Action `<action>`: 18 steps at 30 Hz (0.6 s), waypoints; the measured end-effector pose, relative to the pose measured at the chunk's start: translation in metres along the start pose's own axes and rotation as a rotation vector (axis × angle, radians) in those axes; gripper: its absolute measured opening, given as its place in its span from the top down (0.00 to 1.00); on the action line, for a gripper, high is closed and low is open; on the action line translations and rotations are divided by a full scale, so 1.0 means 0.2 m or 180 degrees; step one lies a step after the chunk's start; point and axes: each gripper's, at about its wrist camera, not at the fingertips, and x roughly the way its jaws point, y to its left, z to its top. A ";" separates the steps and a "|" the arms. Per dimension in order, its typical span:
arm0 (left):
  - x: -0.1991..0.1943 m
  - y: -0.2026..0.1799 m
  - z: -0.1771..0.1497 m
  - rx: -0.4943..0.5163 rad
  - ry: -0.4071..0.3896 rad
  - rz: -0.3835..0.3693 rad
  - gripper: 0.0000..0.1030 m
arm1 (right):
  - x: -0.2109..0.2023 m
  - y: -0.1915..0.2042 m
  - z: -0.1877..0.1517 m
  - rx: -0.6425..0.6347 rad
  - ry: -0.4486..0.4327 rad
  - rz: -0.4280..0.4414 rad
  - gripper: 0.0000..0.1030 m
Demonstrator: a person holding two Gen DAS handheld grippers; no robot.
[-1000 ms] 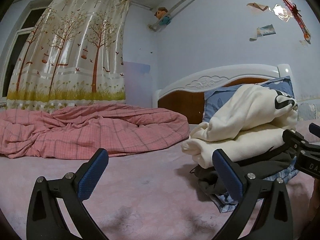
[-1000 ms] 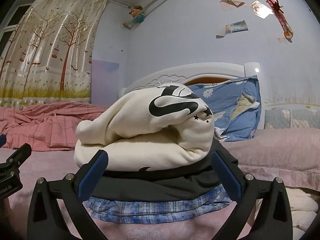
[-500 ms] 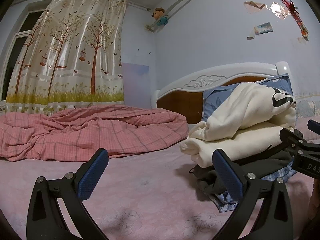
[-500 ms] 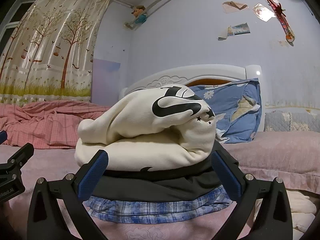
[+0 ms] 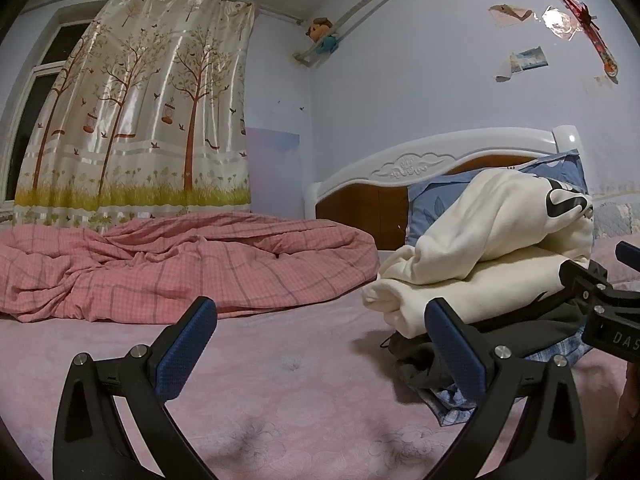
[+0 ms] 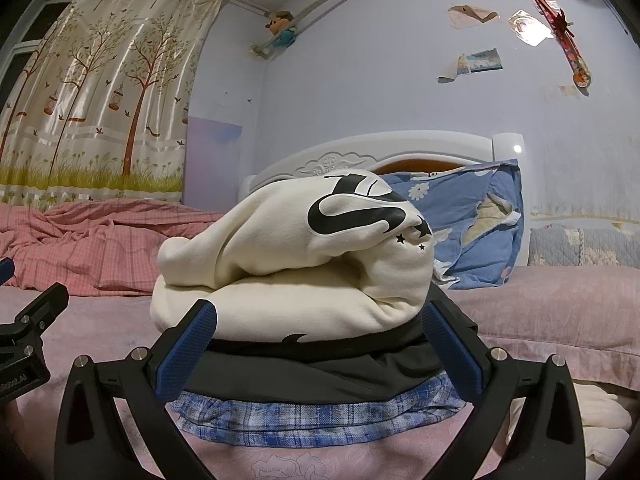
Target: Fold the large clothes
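A bed [image 5: 280, 392] with a pink sheet is carrying a rumpled pink checked quilt [image 5: 180, 264] and a stack of folded clothes. A cream sweatshirt [image 6: 296, 264] is lying on top of a dark garment [image 6: 332, 368], over a blue plaid one [image 6: 312, 420]. The right gripper [image 6: 320, 344] is hovering spread apart before the stack, holding nothing. The left gripper [image 5: 320, 340] is gaping too, beside the stack.
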 end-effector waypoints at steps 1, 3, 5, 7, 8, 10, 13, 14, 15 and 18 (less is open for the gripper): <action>0.00 0.00 0.00 0.0006 0.0000 -0.0001 0.00 | 0.00 0.00 0.00 -0.0001 -0.0002 0.0000 0.00; 0.00 0.00 0.00 0.0007 0.0002 -0.0002 0.00 | 0.00 0.00 0.00 -0.0003 -0.0005 0.0000 0.00; 0.00 0.00 -0.01 0.0003 0.0004 -0.0006 0.00 | 0.01 0.00 0.00 -0.0006 -0.0001 0.0004 0.00; 0.00 0.00 -0.01 0.0004 0.0008 -0.0007 0.00 | 0.01 0.00 0.00 -0.0005 -0.0002 0.0004 0.00; 0.00 0.00 -0.01 0.0007 0.0006 -0.0005 0.00 | 0.01 0.00 0.00 -0.0005 -0.0003 0.0004 0.00; 0.00 0.00 -0.01 0.0011 0.0013 -0.0006 0.00 | 0.01 0.00 0.00 -0.0007 -0.0003 0.0006 0.00; 0.00 0.00 -0.01 0.0006 0.0013 -0.0008 0.00 | 0.02 0.00 0.00 -0.0009 -0.0005 0.0008 0.00; 0.00 0.00 -0.01 0.0009 0.0016 -0.0009 0.00 | 0.02 0.00 0.00 -0.0009 -0.0005 0.0009 0.00; 0.00 0.00 -0.01 0.0011 0.0019 -0.0010 0.00 | 0.02 0.00 0.00 -0.0011 -0.0005 0.0009 0.00; 0.00 0.00 -0.01 0.0007 0.0015 -0.0008 0.00 | 0.02 0.00 0.00 -0.0017 -0.0006 0.0010 0.00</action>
